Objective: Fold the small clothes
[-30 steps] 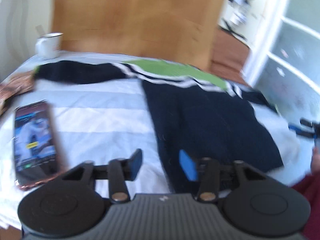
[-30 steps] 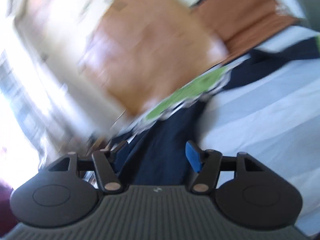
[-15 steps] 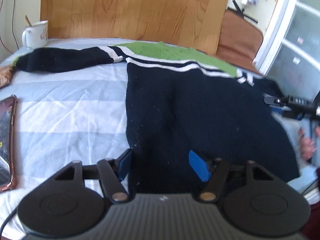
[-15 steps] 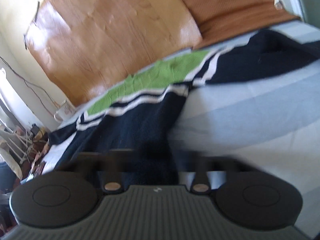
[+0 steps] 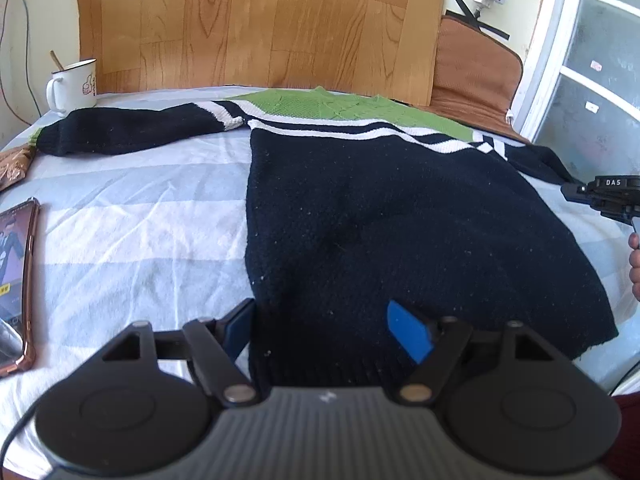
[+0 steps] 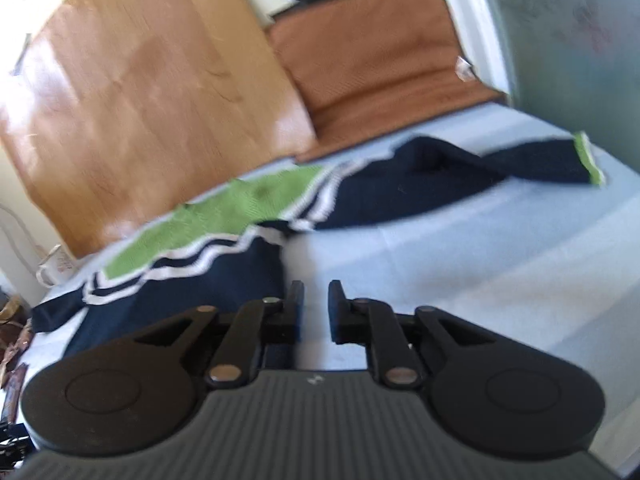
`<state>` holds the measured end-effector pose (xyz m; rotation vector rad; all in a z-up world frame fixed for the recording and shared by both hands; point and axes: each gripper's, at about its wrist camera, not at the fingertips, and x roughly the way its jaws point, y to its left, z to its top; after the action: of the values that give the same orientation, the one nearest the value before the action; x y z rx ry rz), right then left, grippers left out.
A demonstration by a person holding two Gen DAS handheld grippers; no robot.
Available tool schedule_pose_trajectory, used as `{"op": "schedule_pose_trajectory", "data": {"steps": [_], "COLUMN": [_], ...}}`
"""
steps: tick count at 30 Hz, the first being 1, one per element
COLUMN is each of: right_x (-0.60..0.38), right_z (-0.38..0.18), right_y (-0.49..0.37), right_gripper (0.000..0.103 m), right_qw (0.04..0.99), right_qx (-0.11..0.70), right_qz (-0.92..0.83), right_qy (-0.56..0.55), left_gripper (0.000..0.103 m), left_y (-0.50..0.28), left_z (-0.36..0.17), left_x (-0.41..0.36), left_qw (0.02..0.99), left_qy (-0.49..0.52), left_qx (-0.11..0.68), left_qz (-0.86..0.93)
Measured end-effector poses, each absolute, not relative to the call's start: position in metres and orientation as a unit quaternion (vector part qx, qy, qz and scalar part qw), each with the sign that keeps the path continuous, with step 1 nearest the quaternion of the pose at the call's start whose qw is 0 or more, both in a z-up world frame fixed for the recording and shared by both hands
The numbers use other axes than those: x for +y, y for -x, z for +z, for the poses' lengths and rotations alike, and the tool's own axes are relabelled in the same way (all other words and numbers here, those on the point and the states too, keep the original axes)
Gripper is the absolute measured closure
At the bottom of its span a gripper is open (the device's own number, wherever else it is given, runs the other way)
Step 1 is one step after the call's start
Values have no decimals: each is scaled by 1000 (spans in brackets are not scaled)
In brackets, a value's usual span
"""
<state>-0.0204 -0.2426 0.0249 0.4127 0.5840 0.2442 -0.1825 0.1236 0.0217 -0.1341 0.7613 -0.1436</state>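
Spread flat mid-frame on the pale striped bedsheet (image 5: pixel 132 216): navy knitted sweater with green yoke (image 5: pixel 400 216), hem nearest left gripper (image 5: pixel 320 330), just widened, astride hem's left corner; right gripper (image 6: pixel 316 308) nearly together, empty, beside right edge.

Both wrist views look low and close across the sweater (image 5: pixel 400 216) toward the headboard (image 5: pixel 256 24).

- sweater (image 5: pixel 400 216): coarse matt knit (lint-flecked)
- sheet (image 5: pixel 132 216): creased cotton
- headboard (image 5: pixel 256 20): glossy wood grain
- mug (image 5: pixel 74 84): shiny enamel
- my pads (image 5: pixel 408 338): matt blue
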Motion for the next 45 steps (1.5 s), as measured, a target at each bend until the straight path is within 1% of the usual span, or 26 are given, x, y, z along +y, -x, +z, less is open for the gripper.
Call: {"op": "schedule_pose_trajectory", "data": {"steps": [2, 6, 13, 16, 17, 18, 19, 22, 24, 27, 29, 31, 32, 33, 34, 35, 37, 40, 44, 45], "right_x": [-223, -181, -85, -55, -49, -48, -46, -58, -72, -99, -114, -132, -143, -153, -162, -174, -195, -211, -215, -215], "right_z": [35, 46, 35, 19, 14, 14, 15, 21, 27, 32, 29, 22, 16, 9, 3, -1, -4, -5, 11, 15], "right_y": [21, 22, 25, 27, 30, 37, 41, 42, 39, 32, 31, 32, 33, 35, 38, 43, 48, 57, 57, 54], "right_gripper": [84, 71, 70, 68, 66, 58, 56, 56, 56, 56, 56, 56, 56, 58, 68, 69, 69, 69, 62, 62], "right_qw": [931, 922, 866, 826, 813, 813, 806, 787, 796, 816, 824, 839, 846, 853, 862, 865, 858, 861, 873, 875], "right_qx": [276, 267, 304, 351, 360, 346, 344, 341, 327, 310, 312, 321, 328, 338, 336, 331, 342, 348, 319, 311], "right_qz": [145, 232, 391, 440, 458, 468, 482, 513, 505, 480, 461, 429, 410, 386, 369, 363, 357, 342, 331, 330], "right_qy": [-190, -158, -71, -34, -24, -15, -8, -34, -54, -90, -101, -97, -98, -93, -89, -98, -136, -144, -161, -171], "left_gripper": [30, 30, 32, 31, 31, 31, 31, 30, 30, 29, 29, 26, 25, 25, 25, 25, 25, 25, 26, 26], "left_y": [187, 199, 208, 219, 222, 226, 229, 236, 232, 207, 185, 162, 150, 138, 125, 113, 91, 67, 53, 52], "left_z": [25, 34, 24, 29, 30, 33, 36, 56, 71, 91, 99, 101, 99, 96, 92, 86, 72, 48, 22, 18], "left_x": [126, 134, 142, 140, 140, 141, 141, 139, 135, 121, 107, 90, 81, 72, 64, 59, 52, 43, 45, 48], "left_qw": [926, 931, 919, 919, 919, 919, 920, 931, 940, 949, 951, 955, 957, 958, 958, 955, 949, 945, 937, 935], "left_qy": [70, 80, 80, 75, 76, 79, 85, 96, 97, 92, 85, 72, 61, 51, 47, 49, 52, 37, 36, 41], "left_qx": [365, 351, 385, 386, 386, 385, 382, 351, 324, 296, 283, 268, 262, 259, 261, 267, 283, 305, 337, 341], "left_qz": [-69, -58, -17, -17, -17, -18, -23, -40, -48, -66, -84, -107, -110, -109, -112, -119, -127, -113, -87, -82]}}
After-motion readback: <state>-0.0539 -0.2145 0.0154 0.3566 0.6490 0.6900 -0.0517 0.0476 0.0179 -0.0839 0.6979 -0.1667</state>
